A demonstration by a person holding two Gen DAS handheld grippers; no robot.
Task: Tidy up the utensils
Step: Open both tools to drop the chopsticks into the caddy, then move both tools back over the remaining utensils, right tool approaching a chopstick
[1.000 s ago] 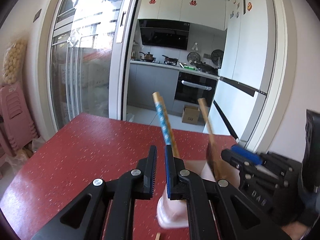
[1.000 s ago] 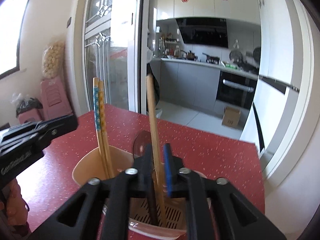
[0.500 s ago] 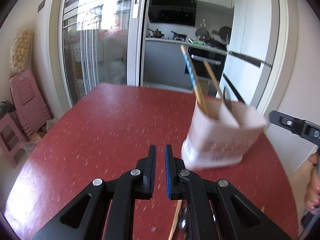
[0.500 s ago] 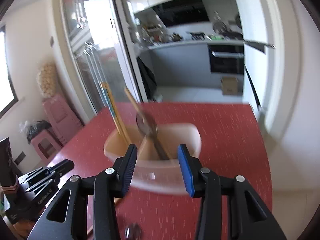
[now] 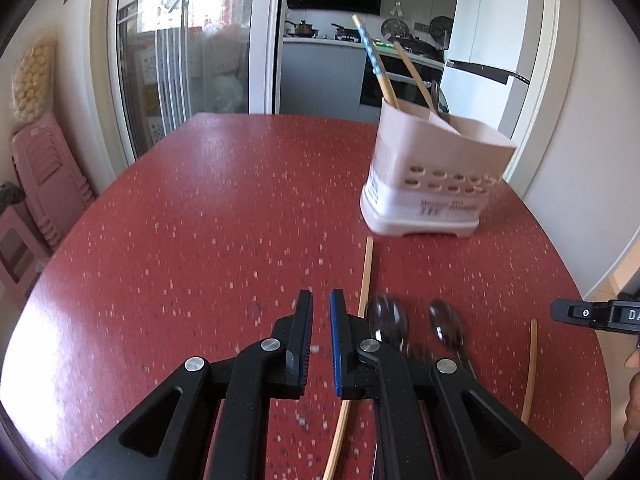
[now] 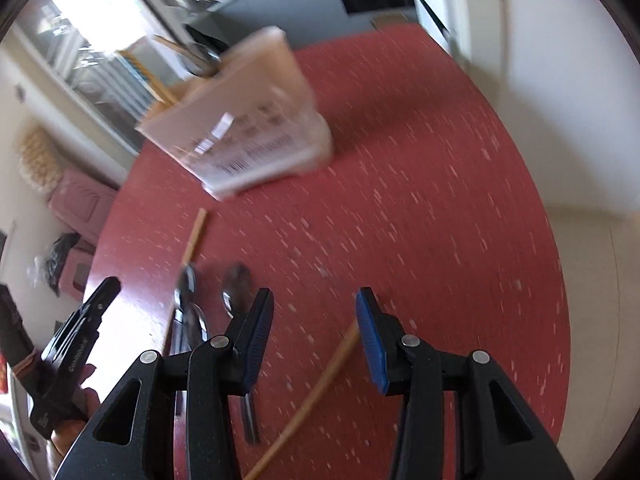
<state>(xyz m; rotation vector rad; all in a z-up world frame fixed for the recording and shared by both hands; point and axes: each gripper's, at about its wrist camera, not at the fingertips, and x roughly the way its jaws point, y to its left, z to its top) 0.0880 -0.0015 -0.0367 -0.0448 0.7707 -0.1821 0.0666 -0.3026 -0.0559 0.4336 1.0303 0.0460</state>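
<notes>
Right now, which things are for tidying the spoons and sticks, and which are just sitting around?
For the job: holder, two spoons, two loose chopsticks, chopsticks in the holder.

Just around: table, pink stools, fridge, stove pots.

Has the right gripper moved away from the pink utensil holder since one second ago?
Yes. The right gripper has pulled back from the utensil holder on the red table; its jaws, just opened, now stand empty above a chopstick.
</notes>
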